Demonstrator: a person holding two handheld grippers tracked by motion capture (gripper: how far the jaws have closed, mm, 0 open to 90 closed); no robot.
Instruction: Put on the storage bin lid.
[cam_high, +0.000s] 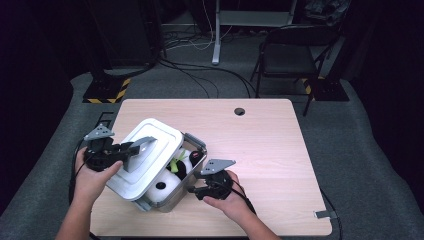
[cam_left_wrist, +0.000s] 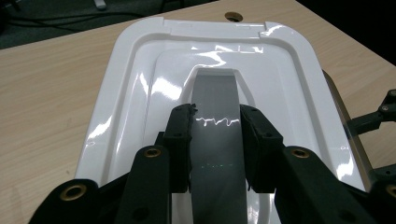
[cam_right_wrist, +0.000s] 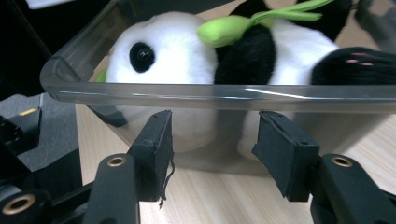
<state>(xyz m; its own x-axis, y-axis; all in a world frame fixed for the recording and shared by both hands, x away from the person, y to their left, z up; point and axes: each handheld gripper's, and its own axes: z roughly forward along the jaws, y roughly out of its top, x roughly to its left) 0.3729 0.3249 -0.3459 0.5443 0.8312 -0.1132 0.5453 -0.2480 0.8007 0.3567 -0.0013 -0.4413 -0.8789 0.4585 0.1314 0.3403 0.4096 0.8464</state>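
White lid (cam_high: 145, 157) in left tool (cam_high: 131, 148) half-covers panda (cam_right_wrist: 224, 70) box (cam_right_wrist: 196, 91).

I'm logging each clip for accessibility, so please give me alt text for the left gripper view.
The left hand-held gripper is clamped on the grey handle of a glossy white lid, seen from just behind its two black jaws. The lid sits over a wooden table, with the edge of a clear box beneath its right side.
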